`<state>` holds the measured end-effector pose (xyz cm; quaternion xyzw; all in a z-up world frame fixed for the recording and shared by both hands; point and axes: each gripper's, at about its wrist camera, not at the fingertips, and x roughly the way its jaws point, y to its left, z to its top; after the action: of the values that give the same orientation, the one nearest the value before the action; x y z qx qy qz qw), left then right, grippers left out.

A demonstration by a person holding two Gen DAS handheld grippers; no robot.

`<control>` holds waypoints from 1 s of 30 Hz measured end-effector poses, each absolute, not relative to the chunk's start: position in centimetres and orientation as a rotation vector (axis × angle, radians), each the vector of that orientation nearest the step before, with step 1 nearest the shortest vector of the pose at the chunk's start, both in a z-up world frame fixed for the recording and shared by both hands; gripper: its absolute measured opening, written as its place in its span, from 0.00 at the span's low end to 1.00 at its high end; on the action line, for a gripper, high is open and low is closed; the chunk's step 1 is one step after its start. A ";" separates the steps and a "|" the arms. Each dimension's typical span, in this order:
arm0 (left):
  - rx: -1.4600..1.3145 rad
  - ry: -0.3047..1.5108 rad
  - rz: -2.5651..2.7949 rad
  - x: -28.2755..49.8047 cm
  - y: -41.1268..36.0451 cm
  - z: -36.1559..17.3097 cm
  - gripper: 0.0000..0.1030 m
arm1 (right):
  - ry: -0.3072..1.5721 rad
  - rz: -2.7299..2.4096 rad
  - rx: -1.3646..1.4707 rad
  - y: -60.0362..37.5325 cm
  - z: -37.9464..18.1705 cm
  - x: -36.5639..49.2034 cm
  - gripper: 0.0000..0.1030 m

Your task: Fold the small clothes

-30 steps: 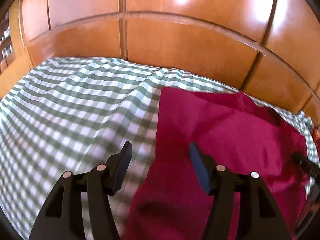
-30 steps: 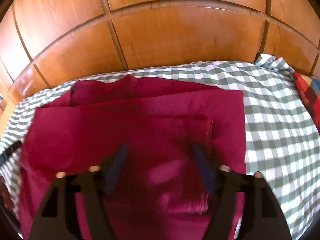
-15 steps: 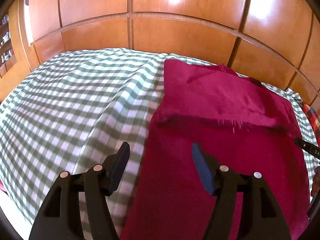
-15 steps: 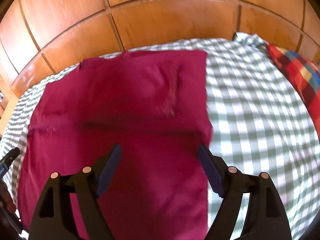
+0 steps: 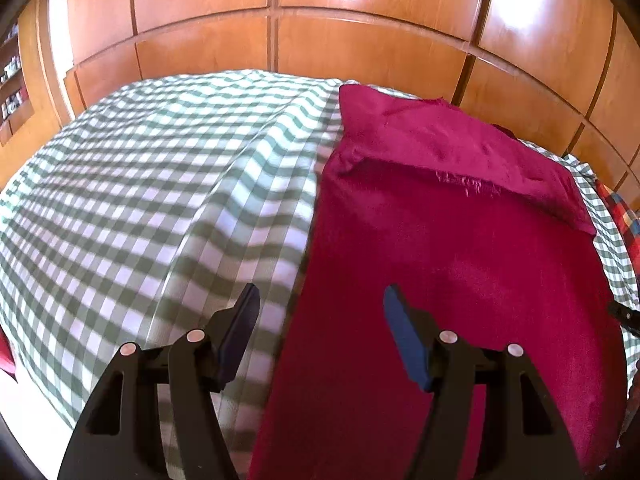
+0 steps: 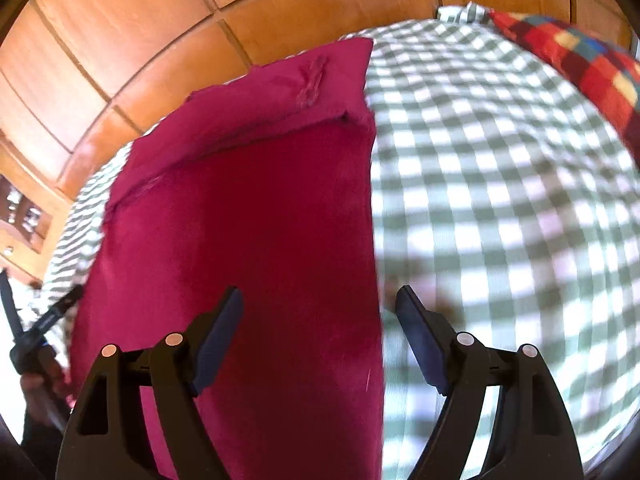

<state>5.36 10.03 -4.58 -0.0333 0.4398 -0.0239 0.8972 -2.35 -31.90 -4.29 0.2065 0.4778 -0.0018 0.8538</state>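
A dark red cloth [image 5: 460, 248] lies flat on the green-and-white checked bedspread [image 5: 160, 200], its far end folded back over itself. My left gripper [image 5: 320, 300] is open and empty, held above the cloth's left edge. In the right wrist view the same cloth [image 6: 248, 240] fills the left half, with the folded layer at its far end. My right gripper [image 6: 318, 304] is open and empty above the cloth's right edge. The other gripper's finger shows at the far left of the right wrist view [image 6: 56, 312].
A wooden panelled headboard [image 5: 320, 40] runs along the far side of the bed. A multicoloured checked pillow [image 6: 580, 60] lies at the far right. Wooden shelving [image 5: 12, 80] stands to the left of the bed. The bedspread [image 6: 500, 200] stretches right of the cloth.
Both grippers have pulled back from the far end toward the near end of the cloth. The far end now lies folded over. Both stay open.
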 end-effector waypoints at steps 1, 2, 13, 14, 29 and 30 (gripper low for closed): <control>-0.077 0.920 -0.056 4.9 10.3 -4.8 0.62 | 1.013 0.012 0.443 -31.7 -4.3 -3.0 0.76; -0.084 0.927 -0.064 4.4 10.4 -4.9 0.62 | 1.024 0.030 0.445 -31.5 -4.3 -3.9 0.76; -0.095 0.977 -0.170 -3.8 12.6 -5.6 0.51 | 1.126 0.115 0.486 -30.0 -4.0 -11.2 0.51; -0.096 0.986 -0.178 -4.3 12.7 -5.6 0.50 | 1.135 0.121 0.484 -29.7 -4.1 -11.6 0.51; -0.118 0.969 -0.316 -7.7 12.7 -2.8 0.08 | 1.083 0.227 0.367 -25.6 -0.1 -9.5 0.10; -0.138 0.955 -0.337 -7.5 12.8 -2.1 0.08 | 1.065 0.231 0.358 -25.4 0.3 -9.1 0.10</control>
<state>-7.45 12.77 -2.12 -0.0661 0.4568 -0.1611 0.8724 -9.11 -25.38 0.35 0.1693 0.5036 0.1092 0.8401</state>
